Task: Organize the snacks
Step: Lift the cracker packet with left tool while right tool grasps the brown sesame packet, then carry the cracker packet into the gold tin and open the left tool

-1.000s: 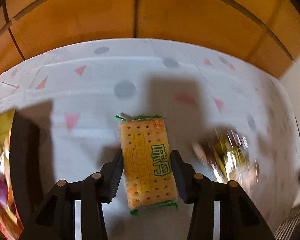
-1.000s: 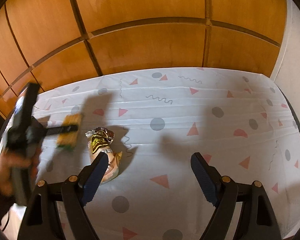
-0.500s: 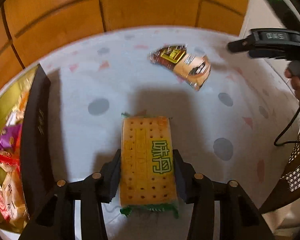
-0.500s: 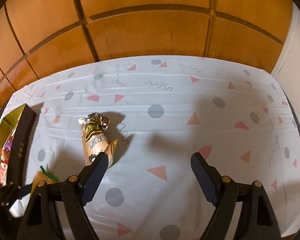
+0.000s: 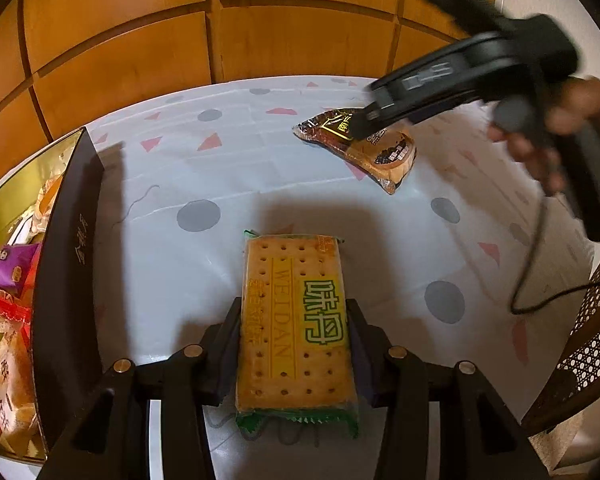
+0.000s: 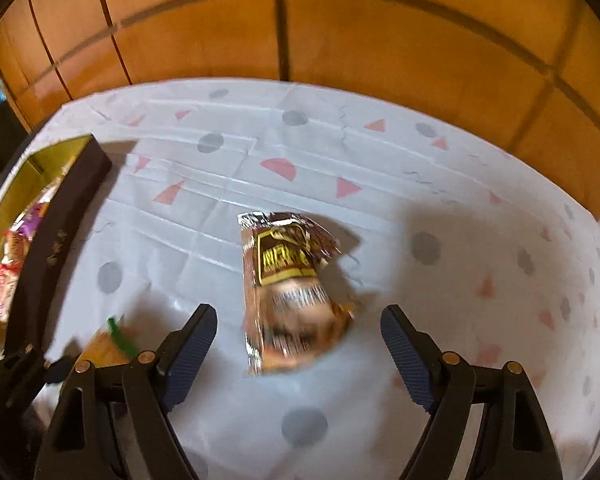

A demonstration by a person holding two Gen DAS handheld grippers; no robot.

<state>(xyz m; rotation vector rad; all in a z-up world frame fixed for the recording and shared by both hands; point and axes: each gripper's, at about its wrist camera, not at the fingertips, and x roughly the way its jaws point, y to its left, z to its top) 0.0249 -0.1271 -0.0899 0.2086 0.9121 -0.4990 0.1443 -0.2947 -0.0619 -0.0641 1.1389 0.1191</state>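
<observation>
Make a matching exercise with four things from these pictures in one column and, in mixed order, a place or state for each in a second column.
Things
1. yellow cracker packet with green ends
2. brown foil snack packet
3. dark box with gold lining
4. right gripper

Places or states
A. holds several wrapped snacks
B. clamped between the left gripper jaws
C. open above a packet
D. lying loose on the patterned tablecloth

Pairs: 1-B, 2-D, 3-A, 4-C

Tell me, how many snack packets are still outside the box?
2. A cracker packet is clamped in the left gripper above the tablecloth. A brown packet lies on the cloth between the open right gripper's fingers. Others sit in the box, partly hidden.
</observation>
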